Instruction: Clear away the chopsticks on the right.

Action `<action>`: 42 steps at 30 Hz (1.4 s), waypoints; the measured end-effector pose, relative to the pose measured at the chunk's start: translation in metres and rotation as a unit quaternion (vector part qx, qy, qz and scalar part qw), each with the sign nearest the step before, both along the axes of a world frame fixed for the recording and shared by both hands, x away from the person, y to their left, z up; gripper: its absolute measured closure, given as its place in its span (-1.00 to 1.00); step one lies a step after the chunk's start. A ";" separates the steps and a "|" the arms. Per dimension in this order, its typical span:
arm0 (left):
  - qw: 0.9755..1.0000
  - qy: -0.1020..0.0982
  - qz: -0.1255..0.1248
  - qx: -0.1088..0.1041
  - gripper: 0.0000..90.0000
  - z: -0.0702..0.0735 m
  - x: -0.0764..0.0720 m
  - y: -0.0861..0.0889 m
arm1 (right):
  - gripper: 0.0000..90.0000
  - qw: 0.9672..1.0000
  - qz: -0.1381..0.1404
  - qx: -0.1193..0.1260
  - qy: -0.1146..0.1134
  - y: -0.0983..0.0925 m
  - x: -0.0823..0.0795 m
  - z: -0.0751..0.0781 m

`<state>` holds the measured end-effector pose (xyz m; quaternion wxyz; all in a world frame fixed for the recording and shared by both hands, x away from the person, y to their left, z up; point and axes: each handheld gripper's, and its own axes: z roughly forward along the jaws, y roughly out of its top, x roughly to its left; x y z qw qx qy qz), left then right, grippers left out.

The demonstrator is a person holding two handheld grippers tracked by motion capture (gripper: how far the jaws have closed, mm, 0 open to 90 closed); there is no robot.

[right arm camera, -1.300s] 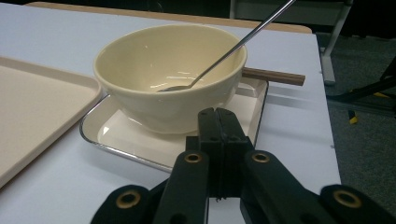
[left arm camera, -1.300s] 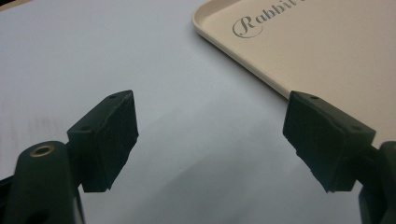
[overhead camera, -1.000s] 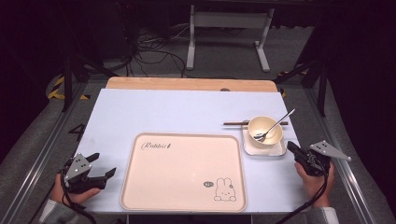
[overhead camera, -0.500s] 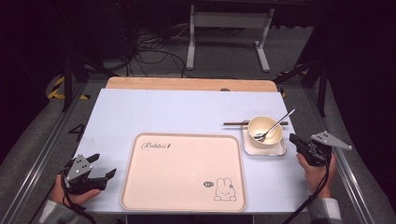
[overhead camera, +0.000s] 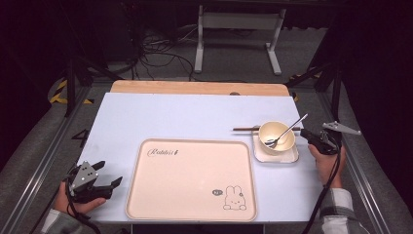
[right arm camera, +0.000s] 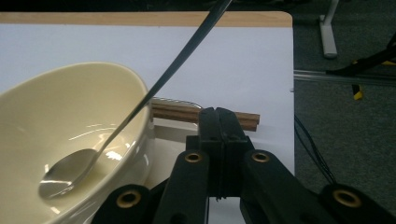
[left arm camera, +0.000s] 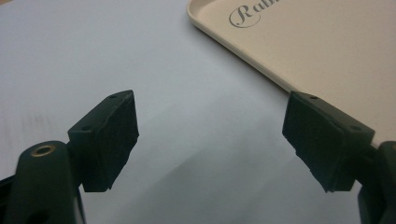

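Right gripper [overhead camera: 306, 133] moved closer; bowl [overhead camera: 276, 137] just beside fingers [right arm camera: 218, 140].

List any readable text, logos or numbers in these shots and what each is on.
"Rabbit": cursive word near the far left corner of the tray; the left gripper view catches its start, "Ra".
Small dark oval mark beside the rabbit drawing at the tray's near right corner: too small to read.
Nothing legible elsewhere.

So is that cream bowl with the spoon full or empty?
Empty: the cream bowl holds the metal spoon against a bare, glossy inside.
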<state>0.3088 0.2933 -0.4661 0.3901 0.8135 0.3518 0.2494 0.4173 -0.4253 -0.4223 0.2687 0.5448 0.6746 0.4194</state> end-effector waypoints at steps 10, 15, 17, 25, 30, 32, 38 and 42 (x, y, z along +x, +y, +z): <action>1.000 0.000 -0.003 -0.003 -0.58 0.001 -0.002 -0.001 | 1.00 0.999 0.004 -0.016 0.028 0.017 0.031 0.001; 1.000 0.002 -0.007 0.000 -0.58 0.000 -0.001 -0.002 | 1.00 0.999 0.003 -0.007 0.036 0.016 0.042 -0.004; 1.000 0.003 -0.008 0.002 -0.57 0.000 -0.001 -0.003 | 1.00 0.999 0.003 -0.014 0.043 0.017 0.046 -0.005; 1.000 0.005 -0.009 0.003 -0.57 -0.001 -0.001 -0.003 | 1.00 0.998 0.014 -0.028 0.060 0.026 0.058 -0.008; 1.000 0.007 -0.012 0.003 -0.57 -0.001 -0.001 -0.003 | 1.00 0.997 0.018 -0.025 0.065 0.025 0.059 -0.008; 1.000 0.007 -0.014 0.003 -0.57 -0.001 -0.001 -0.003 | 1.00 0.997 0.019 -0.027 0.069 0.025 0.059 -0.007; 1.000 0.009 -0.016 0.005 -0.57 -0.001 -0.001 -0.004 | 1.00 0.997 0.004 -0.026 0.075 0.020 0.061 -0.007; 1.000 0.010 -0.018 0.005 -0.57 -0.001 -0.001 -0.004 | 1.00 0.996 0.009 -0.030 0.083 0.019 0.060 -0.005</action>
